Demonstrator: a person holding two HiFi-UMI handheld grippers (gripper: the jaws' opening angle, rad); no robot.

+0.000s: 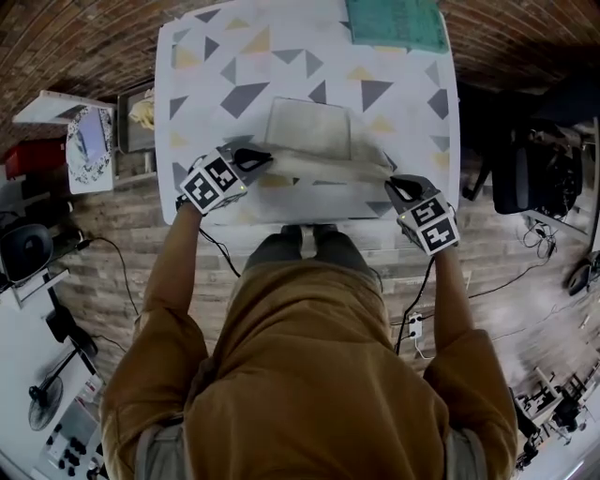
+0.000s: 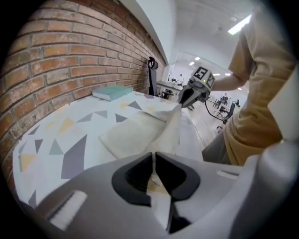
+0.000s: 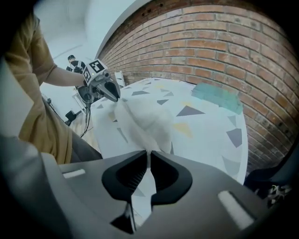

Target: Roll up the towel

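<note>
Brick wall (image 1: 84, 37): red-brown, running along the far edge of the table.
Floor (image 1: 525, 281): wood-look planks with black cables trailing across them on both sides of the person.
Table (image 1: 403, 103): white top printed with grey and yellow triangles, its far edge against the wall.
Person (image 1: 309, 375): in a mustard-coloured shirt, at the near edge of the table, with both forearms reaching over it.
Towel (image 1: 309, 131): a pale off-white cloth rectangle on the near middle of the table. Its far part lies flat, and its near edge is raised off the top and stretched between the two grippers.
Black bag (image 1: 534, 173): on the floor to the right of the table, well apart from it.
Teal thing (image 1: 396, 23): flat and rectangular, at the far right edge of the table by the wall, well apart from the towel. Whether it is cloth or a book cannot be told.
Dark tray (image 1: 131, 141): beside the left edge of the table, with a pale yellowish bundle in it that is too small to identify.
Left gripper (image 1: 265, 157): jaws pinched nearly together on the near left corner of the towel, which passes between the pads.
Right gripper (image 1: 394, 182): jaws likewise pinched on the near right corner, with cloth hanging through the narrow gap.
</note>
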